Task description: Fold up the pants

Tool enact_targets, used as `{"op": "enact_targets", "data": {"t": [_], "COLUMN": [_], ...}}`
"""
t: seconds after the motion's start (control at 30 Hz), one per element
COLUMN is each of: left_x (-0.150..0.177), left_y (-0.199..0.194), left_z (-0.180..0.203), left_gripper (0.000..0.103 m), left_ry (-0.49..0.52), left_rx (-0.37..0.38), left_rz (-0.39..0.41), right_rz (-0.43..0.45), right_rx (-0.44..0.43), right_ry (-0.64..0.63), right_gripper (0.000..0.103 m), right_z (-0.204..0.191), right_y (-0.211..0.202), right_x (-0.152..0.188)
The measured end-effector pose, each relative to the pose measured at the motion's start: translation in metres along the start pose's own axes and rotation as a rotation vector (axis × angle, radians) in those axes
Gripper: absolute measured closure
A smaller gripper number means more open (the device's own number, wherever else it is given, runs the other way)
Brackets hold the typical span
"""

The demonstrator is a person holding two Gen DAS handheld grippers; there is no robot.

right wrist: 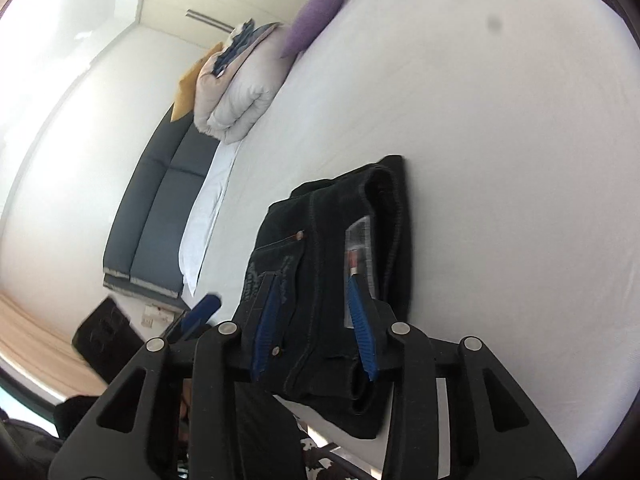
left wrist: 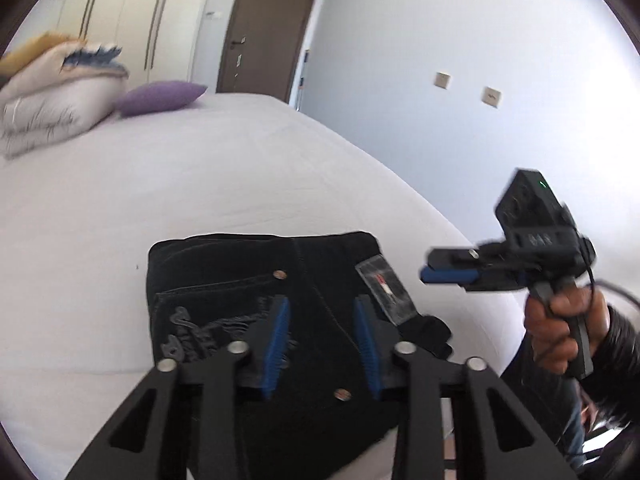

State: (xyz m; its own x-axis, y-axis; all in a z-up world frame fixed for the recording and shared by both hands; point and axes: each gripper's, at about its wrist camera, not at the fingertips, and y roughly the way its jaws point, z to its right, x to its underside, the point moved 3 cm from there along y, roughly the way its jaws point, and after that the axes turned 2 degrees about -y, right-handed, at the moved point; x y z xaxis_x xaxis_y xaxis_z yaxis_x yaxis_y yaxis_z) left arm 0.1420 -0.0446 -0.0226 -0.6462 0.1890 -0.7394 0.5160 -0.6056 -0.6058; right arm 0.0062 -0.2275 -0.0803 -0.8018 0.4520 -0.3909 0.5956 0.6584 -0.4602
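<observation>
Folded black pants (left wrist: 280,304) lie low-centre on the white bed (left wrist: 180,184), purple cushion (left wrist: 162,97) upper left, both the left gripper (left wrist: 321,340) and the right gripper (right wrist: 316,320) parted, holding nothing.

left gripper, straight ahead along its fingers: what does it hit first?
Most likely the folded black pants on the bed. The left gripper is open and frames their seam; depth is unclear, so contact distance can't be judged.

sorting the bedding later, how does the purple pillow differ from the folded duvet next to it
The purple pillow is a single plain purple cushion; the folded duvet is mostly white with blue markings. The pillow is small and flat; the duvet is a taller, bulkier stack of folds. The pillow lies alone, while a yellow pillow sits behind the duvet. Both rest at the far end of the bed, touching each other.
</observation>
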Motion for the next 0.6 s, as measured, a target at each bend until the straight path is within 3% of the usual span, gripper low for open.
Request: {"op": "enact_targets", "data": {"t": [0.1,0.17,0.2,0.23,0.27,0.3,0.37,0.6], "left_x": [-0.016,-0.010,-0.003,0.002,0.008,0.014,0.022,0.052], "left_y": [0.034,0.054,0.061,0.068,0.071,0.071,0.066,0.038], "left_z": [-0.063,-0.088,-0.093,-0.096,-0.094,-0.090,-0.080,-0.062], "left_gripper": [0.099,0.100,0.102,0.102,0.102,0.102,0.102,0.102], "left_ry": [-0.149,-0.192,-0.189,-0.182,-0.176,-0.169,-0.150,-0.109], "left_rx": [0.013,0.007,0.004,0.005,0.010,0.016,0.033,0.021], "left_rz": [-0.098,-0.165,-0.186,-0.208,-0.213,-0.208,-0.203,-0.192], "right_rz": [-0.075,-0.118,-0.136,-0.144,-0.131,-0.106,-0.081,-0.077], "right_rx": [-0.009,0.019,0.057,0.081,0.057,-0.012,-0.051,-0.009], "right_ry": [-0.026,0.007,0.048,0.077,0.100,0.131,0.132,0.092], "right_gripper": [0.080,0.080,0.091,0.102,0.103,0.103,0.103,0.103], "right_z": [-0.013,-0.001,0.013,0.026,0.038,0.049,0.056,0.053], "right_y": [0.028,0.050,0.061,0.067,0.070,0.068,0.064,0.066], "right_x": [0.000,0.003,0.005,0.008,0.012,0.015,0.020,0.024]}}
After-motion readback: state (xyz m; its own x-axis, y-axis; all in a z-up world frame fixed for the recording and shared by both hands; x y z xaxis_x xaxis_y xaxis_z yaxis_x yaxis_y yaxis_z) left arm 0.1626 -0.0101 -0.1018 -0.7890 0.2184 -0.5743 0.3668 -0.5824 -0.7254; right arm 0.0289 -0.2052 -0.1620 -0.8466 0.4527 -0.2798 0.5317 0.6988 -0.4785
